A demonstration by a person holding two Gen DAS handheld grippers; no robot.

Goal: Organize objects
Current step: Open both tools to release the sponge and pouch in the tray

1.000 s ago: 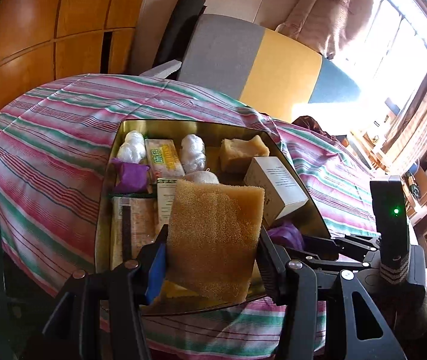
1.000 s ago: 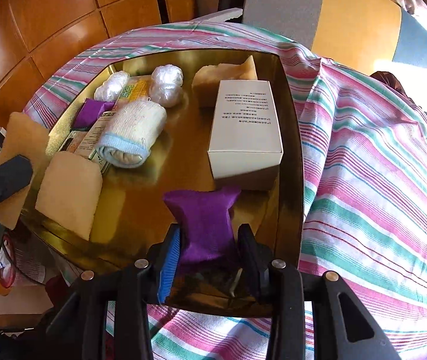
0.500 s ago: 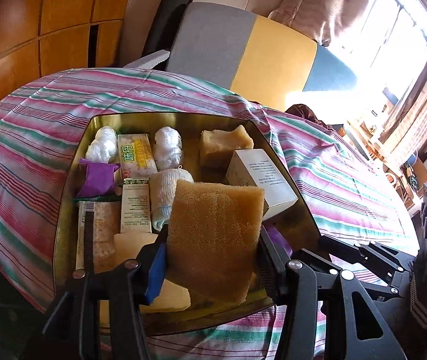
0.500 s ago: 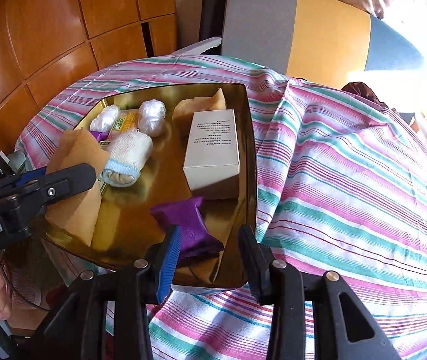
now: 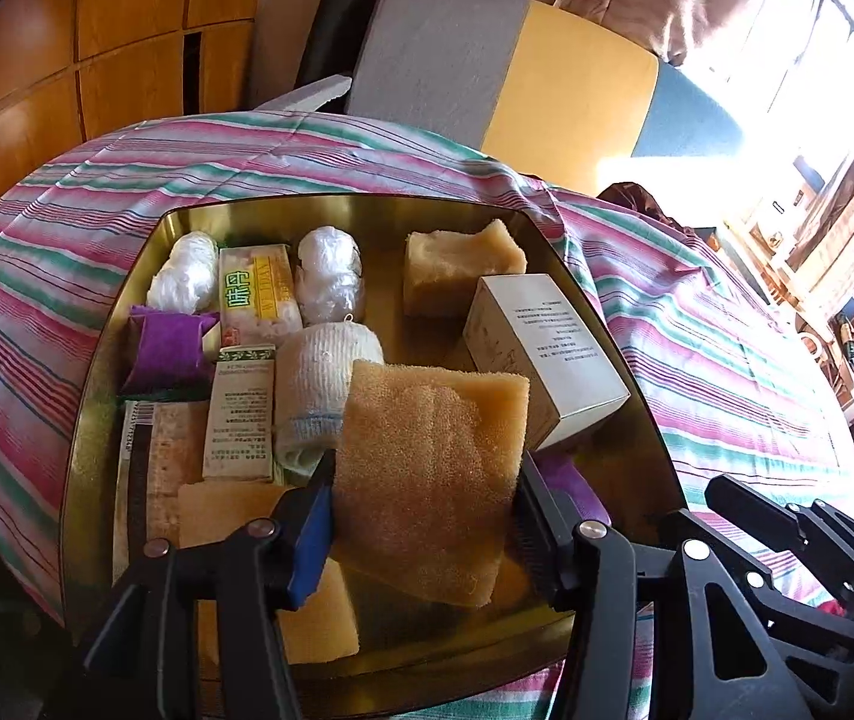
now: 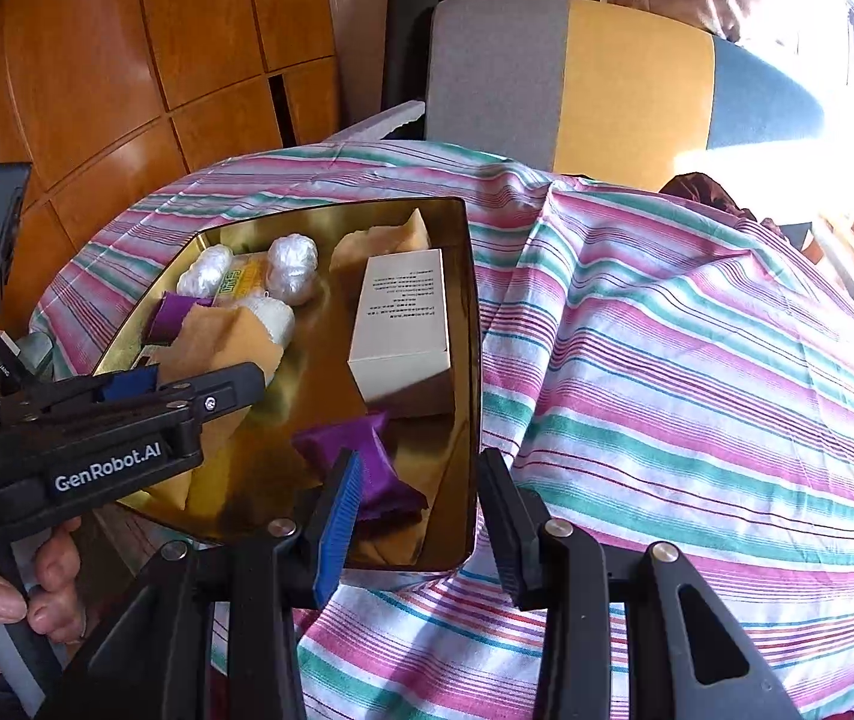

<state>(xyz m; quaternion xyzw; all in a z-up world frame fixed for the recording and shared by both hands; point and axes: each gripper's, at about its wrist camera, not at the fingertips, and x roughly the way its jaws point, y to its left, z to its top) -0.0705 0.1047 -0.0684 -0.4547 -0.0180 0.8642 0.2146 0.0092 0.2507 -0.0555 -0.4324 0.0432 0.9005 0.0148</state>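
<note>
A gold metal tray [image 5: 91,396] [image 6: 468,324] sits on a striped tablecloth and holds several small items. My left gripper [image 5: 424,498] is shut on a tan sponge [image 5: 427,468] and holds it over the tray's near part; it also shows in the right wrist view [image 6: 211,384]. My right gripper [image 6: 415,504] is open and empty, drawn back at the tray's near right corner. A purple pouch [image 6: 367,456] lies in the tray just ahead of its fingers. A white box [image 5: 541,354] [image 6: 403,324] lies in the tray's right side.
The tray also holds two plastic-wrapped balls [image 5: 331,276], a second purple pouch [image 5: 166,348], a gauze roll [image 5: 313,384], packets, another sponge slab [image 5: 283,570] and a sponge chunk [image 5: 457,264]. A grey, yellow and blue chair [image 6: 577,78] stands behind the table. Wooden cabinets [image 6: 127,60] are at left.
My right gripper let go of the purple pouch, opened and drew back to the right. My left gripper moved right over the tray, still holding the sponge.
</note>
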